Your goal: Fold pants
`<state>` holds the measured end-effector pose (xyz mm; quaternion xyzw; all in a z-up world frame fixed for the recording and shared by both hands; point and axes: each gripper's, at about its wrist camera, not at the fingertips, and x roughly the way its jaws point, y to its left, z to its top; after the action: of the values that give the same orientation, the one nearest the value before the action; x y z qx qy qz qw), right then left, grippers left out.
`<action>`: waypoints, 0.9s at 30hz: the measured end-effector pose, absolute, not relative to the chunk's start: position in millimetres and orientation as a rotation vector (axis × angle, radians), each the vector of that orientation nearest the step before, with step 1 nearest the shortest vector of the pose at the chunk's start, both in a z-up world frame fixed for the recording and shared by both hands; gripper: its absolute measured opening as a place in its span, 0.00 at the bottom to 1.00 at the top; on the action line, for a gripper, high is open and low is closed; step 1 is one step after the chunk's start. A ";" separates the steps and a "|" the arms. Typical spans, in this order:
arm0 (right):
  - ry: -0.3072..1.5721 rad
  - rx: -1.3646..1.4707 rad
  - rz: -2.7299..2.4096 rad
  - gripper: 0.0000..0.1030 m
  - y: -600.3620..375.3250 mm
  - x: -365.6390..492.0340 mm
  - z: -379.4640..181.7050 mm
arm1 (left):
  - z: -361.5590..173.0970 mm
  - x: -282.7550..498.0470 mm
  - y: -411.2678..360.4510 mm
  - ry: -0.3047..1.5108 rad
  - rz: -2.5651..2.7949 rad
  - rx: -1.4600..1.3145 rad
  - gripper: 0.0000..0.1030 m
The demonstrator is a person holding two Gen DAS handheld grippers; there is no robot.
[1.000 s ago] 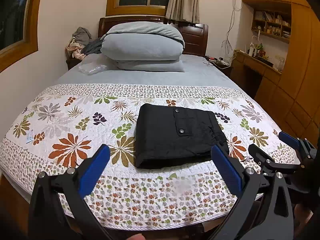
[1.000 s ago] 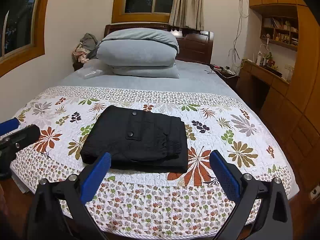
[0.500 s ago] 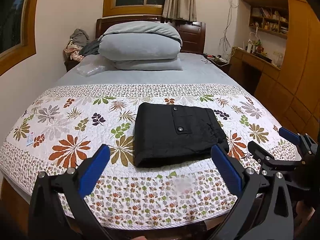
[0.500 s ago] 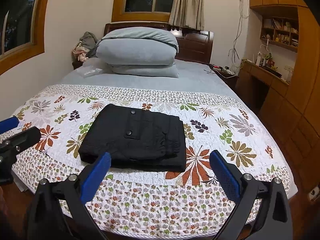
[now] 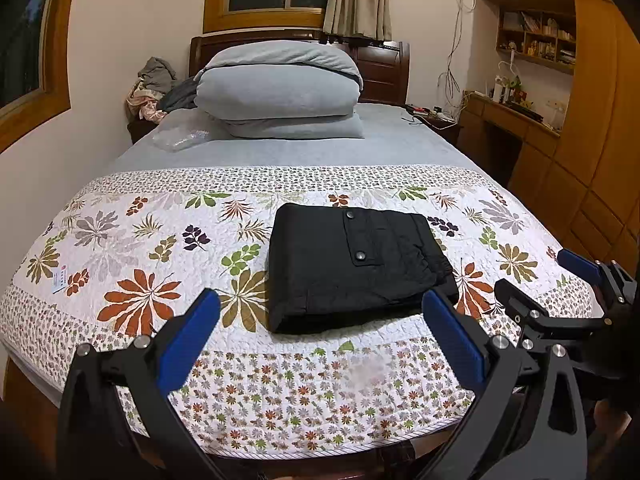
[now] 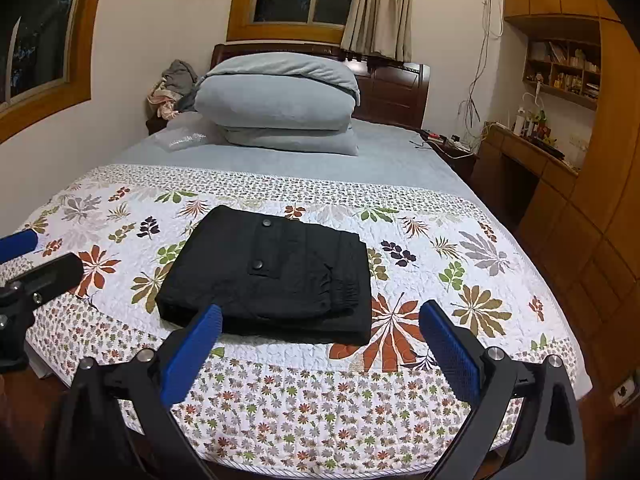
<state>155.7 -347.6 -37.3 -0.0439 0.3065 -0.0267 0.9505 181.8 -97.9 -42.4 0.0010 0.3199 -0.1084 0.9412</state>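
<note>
In the left wrist view, we see the black folded pants (image 5: 356, 270) lying as a neat rectangular bundle in the centre of the frame, on the white quilted bedspread printed with coloured leaves (image 5: 132, 248). Two metal snaps show on the top face of the bundle. Our left gripper (image 5: 320, 312) fills the bottom of the frame with its blue-padded fingers (image 5: 188, 340) spread wide apart — nothing is between them, and they sit nearer the camera than the bundle, apart from it. At the right edge the right gripper (image 5: 560, 276) shows from the side, likewise gaping and empty. In the upper middle, a stack of grey folded bedding (image 5: 280, 88) rests against the dark wooden headboard (image 5: 384, 76).

In the right wrist view, the pants (image 6: 272, 276) lie slightly left of centre on the same bedspread (image 6: 460, 256), their gathered waistband turned to the lower right. The right gripper (image 6: 320, 320) stands wide open at the bottom of the frame, holding nothing; its left blue pad (image 6: 192, 356) overlaps the near edge of the bundle in the picture, though we cannot tell whether it touches. The left gripper (image 6: 38, 252) pokes in at the left edge — its fingers apart. Wooden cabinets (image 6: 580, 216) line the right side.
</note>
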 end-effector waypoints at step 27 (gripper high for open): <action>0.612 -0.119 -0.060 0.97 -354.6 156.8 -37.2 | -36.8 178.3 -90.8 0.629 -0.290 -0.074 0.98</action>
<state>156.8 -354.6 -37.2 -0.0586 0.3009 -0.0294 0.9514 178.3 -90.8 -36.8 -0.0363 0.3082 -0.1420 0.9400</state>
